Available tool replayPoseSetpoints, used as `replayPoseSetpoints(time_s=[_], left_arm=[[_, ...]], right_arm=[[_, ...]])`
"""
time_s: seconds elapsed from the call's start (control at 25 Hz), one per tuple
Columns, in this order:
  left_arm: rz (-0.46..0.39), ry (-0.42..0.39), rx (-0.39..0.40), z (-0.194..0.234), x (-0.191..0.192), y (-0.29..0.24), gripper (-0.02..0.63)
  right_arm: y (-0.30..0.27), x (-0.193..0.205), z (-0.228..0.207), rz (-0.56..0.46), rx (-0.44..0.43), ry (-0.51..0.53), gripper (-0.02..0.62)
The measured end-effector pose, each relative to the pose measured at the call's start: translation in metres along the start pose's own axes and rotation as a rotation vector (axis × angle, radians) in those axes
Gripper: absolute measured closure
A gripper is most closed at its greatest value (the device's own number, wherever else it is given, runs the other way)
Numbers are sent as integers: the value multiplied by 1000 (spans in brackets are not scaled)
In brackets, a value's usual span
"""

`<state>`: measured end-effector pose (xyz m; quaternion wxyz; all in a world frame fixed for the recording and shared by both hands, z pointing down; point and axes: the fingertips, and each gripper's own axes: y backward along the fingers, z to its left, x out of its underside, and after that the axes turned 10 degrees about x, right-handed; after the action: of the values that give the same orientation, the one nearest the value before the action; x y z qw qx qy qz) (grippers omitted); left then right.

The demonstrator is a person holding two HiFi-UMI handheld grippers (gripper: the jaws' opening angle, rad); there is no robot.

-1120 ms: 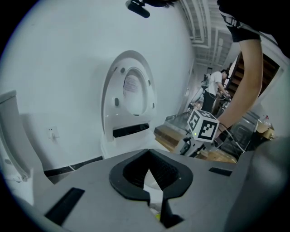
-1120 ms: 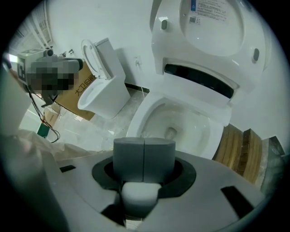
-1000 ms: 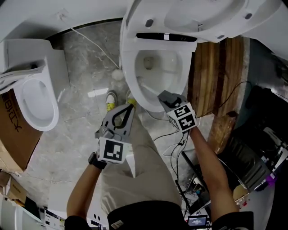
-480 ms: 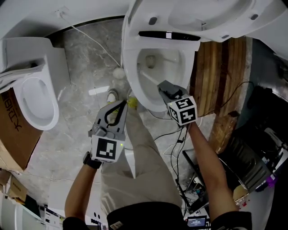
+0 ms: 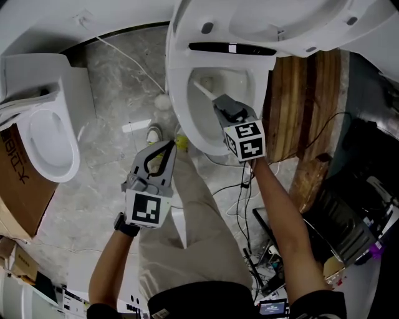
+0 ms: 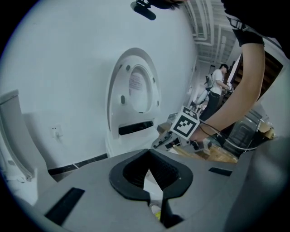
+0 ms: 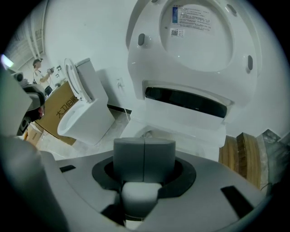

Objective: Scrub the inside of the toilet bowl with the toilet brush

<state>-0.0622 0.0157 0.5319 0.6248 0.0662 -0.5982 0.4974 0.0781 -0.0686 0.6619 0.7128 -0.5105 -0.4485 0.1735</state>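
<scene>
Right gripper advanced over toilet bowl, toilet brush pushed farther in

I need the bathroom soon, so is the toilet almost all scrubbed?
Done: the white toilet lid is up, and the right claw is shut on the white toilet brush. In hand: the brush pokes down into the white toilet bowl. Left: I can't tell how much is scrubbed, and the brush isn't put away. The left claw holds nothing.
</scene>
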Motion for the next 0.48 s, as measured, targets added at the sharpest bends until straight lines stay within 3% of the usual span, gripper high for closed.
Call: replayPoseSetpoints(time_s=[0.48], left_arm=[[46,6,63,-26,7,-16,588]], right_arm=[[-10,-14,-14,-59,82,130,437]])
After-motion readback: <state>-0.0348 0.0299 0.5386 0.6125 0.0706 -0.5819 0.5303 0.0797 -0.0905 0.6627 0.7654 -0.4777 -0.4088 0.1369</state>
